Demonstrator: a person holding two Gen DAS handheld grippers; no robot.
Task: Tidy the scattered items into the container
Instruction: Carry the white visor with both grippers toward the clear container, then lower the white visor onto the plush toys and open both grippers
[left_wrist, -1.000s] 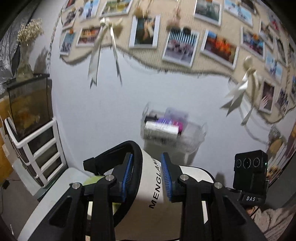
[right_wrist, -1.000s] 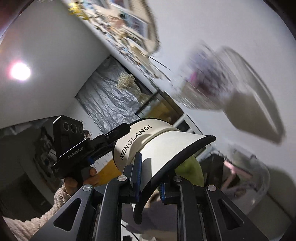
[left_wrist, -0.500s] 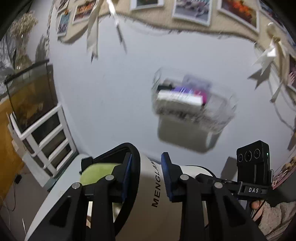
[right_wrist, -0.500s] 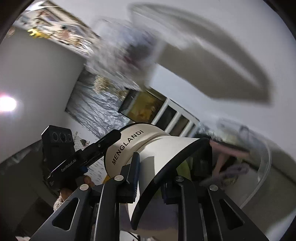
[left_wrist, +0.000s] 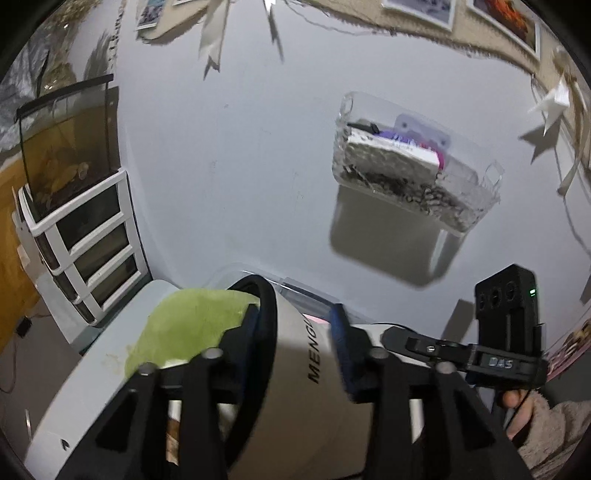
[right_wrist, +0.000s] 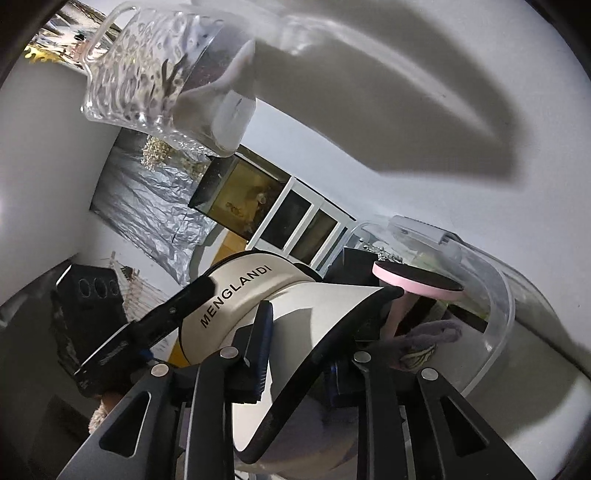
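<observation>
Cream and black, the cap (left_wrist: 295, 373) marked MENGLANDI sat between both grippers, over the rim of a clear tub (right_wrist: 495, 295) on the white table (left_wrist: 229, 177). The left gripper (left_wrist: 295, 328) had just been opening; its jaws stood wide, the cap's crown between them, and the right-hand pad (left_wrist: 338, 332) stood just off it. The right gripper (right_wrist: 299, 350) held the brim, its jaws narrow and easing apart. A green cloth (left_wrist: 192, 325) lay against the cap. In the tub lay a pink-rimmed disc (right_wrist: 417, 282) and a grey cloth (right_wrist: 428, 336). Well apart stood a clear bin (left_wrist: 410, 162) holding a white box (left_wrist: 391, 157) and purple packs (left_wrist: 410, 142). A fish tank (left_wrist: 66, 136) topped white drawers (left_wrist: 85, 243) beside the table.
</observation>
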